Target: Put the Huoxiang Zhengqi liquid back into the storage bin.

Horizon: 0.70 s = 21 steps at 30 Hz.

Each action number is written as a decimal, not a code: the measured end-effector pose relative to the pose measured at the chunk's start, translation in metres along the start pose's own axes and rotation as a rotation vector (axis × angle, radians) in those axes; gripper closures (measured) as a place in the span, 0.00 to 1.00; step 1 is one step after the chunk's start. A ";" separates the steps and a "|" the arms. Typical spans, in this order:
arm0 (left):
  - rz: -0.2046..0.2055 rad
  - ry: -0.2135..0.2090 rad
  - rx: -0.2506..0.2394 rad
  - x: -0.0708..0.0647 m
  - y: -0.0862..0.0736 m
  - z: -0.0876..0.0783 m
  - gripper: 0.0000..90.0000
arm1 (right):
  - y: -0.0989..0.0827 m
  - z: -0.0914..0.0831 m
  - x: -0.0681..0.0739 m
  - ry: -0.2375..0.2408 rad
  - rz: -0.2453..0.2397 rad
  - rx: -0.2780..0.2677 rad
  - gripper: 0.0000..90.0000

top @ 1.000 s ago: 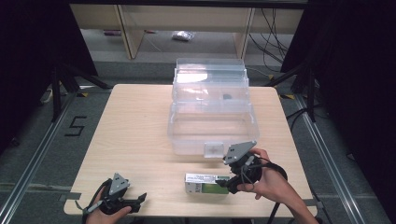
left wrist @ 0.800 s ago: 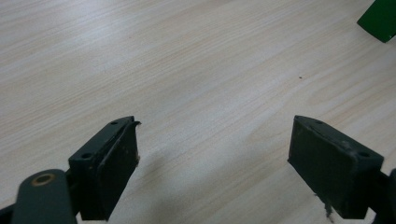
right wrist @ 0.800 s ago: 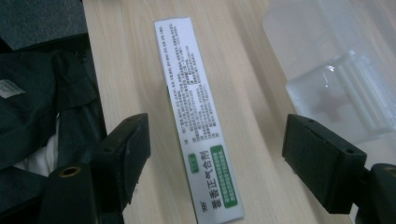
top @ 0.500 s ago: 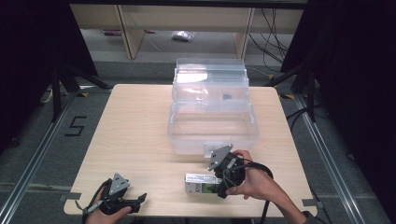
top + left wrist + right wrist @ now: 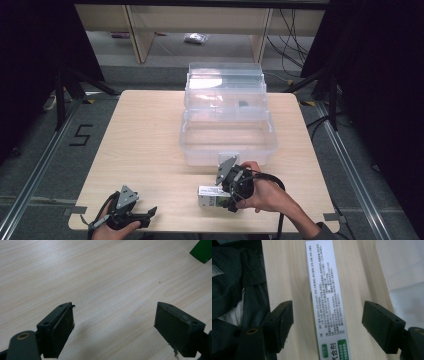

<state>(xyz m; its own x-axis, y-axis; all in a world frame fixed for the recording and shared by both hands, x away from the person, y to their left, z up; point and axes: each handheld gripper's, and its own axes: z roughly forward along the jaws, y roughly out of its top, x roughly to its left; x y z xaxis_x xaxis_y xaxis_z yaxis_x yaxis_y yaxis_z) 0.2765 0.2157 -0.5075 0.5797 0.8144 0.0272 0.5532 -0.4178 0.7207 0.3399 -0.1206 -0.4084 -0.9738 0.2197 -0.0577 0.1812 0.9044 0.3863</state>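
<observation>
Near the desk's front edge, printed white-and-green carton lain flat between right gripper's wide-spread fingers, clear plastic storage box just behind, left gripper rested apart, fingers wide, nothing held.

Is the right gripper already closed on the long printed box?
No, in the right gripper view the right gripper stands open, with bare table showing between each jaw and the long printed box that lies between them.
</observation>
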 end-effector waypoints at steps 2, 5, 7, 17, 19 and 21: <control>0.008 0.003 0.002 0.001 0.001 -0.001 0.17 | 0.002 0.001 0.000 0.004 -0.001 0.005 0.33; 0.007 0.002 -0.003 0.001 0.000 -0.001 0.17 | 0.005 0.004 0.000 0.011 -0.007 0.018 0.35; 0.005 0.003 0.000 0.001 0.000 0.000 0.17 | 0.006 0.005 0.000 0.017 -0.013 0.029 0.37; 0.004 0.003 0.009 0.001 0.000 -0.001 0.17 | 0.010 0.015 0.000 -0.007 -0.046 0.134 0.49; 0.004 0.003 0.007 0.002 0.000 -0.001 0.17 | 0.011 0.018 0.000 0.002 -0.052 0.136 0.51; 0.010 0.004 0.004 0.002 0.001 -0.001 0.17 | 0.012 0.020 -0.003 0.004 -0.089 0.140 0.52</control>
<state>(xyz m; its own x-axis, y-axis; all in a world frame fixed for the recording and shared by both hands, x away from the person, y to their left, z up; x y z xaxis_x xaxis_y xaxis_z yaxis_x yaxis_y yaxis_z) 0.2772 0.2174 -0.5062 0.5825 0.8120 0.0374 0.5500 -0.4276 0.7174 0.3476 -0.1027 -0.4217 -0.9875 0.1348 -0.0822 0.1108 0.9626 0.2474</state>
